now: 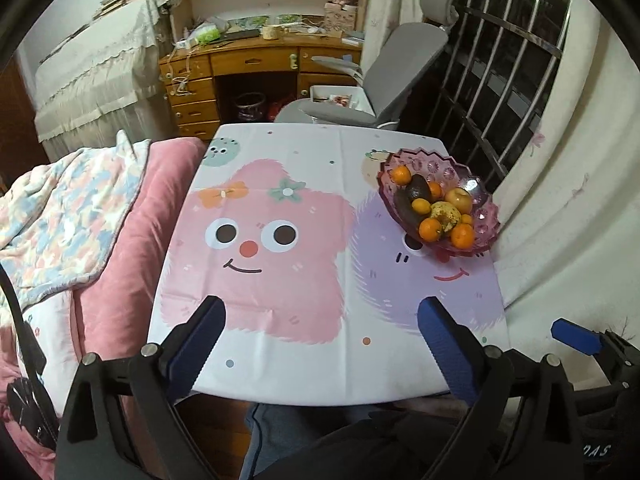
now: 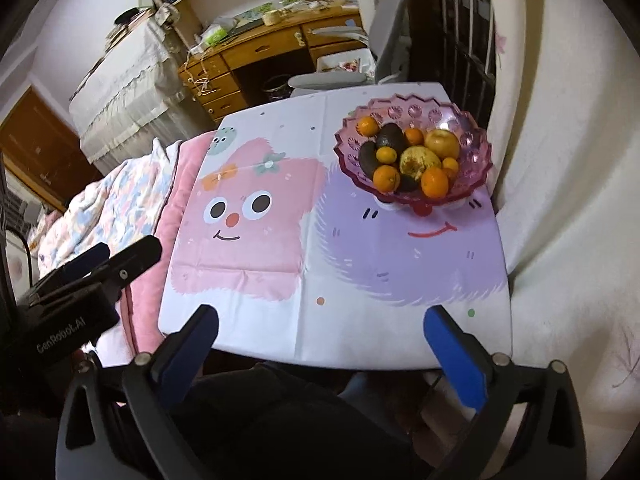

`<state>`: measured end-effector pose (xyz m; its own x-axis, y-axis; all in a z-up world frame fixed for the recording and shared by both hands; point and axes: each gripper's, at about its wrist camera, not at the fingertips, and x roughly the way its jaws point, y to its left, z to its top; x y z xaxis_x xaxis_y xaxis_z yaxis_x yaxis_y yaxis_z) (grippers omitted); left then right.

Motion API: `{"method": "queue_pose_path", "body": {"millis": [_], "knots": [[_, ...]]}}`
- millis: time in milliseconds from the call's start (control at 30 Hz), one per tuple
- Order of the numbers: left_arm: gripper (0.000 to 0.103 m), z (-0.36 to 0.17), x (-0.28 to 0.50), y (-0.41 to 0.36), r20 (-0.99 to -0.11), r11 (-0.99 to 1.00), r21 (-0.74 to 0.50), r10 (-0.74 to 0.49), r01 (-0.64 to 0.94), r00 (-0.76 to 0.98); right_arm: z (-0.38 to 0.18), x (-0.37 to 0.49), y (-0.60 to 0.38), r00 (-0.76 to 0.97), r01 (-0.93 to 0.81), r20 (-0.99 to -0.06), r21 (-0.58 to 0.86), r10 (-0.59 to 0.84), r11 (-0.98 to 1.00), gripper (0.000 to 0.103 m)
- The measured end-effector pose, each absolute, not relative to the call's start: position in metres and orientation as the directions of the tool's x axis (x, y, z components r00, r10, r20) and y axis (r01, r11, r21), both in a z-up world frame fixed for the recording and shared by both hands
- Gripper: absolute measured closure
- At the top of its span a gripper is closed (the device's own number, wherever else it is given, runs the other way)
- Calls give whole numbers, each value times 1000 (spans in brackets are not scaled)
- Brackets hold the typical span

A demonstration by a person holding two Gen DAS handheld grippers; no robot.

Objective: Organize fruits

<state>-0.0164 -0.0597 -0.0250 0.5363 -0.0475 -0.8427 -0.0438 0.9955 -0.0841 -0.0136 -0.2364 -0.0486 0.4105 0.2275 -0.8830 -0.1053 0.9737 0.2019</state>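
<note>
One cartoon tablecloth (image 1: 280,280) — bed (image 1: 100,220) beside, desk (image 1: 256,60) beyond.

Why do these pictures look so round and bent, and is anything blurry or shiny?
Both views are fisheye: dark corners, and the table edges and window bars bow. In the left wrist view, the pink bowl and fruit look sharp, and the left gripper is crisp. In the right wrist view, the bowl rim shows soft glare; the right gripper is sharp.

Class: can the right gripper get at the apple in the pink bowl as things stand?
Probably yes: the right gripper is open and empty, the tablecloth before it is bare, and the apple lies uncovered in the bowl.
</note>
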Motion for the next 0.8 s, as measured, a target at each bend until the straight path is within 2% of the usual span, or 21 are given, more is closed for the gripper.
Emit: {"method": "queue_pose_path", "body": {"millis": [100, 800], "knots": [[1, -25, -19, -56, -839, 994, -84, -35, -66, 543, -47, -14, -233, 416, -122, -882, 188, 223, 974, 0], [1, -24, -35, -51, -843, 997, -42, -1, -64, 538, -41, -29, -216, 454, -141, -869, 150, 198, 979, 0]]}}
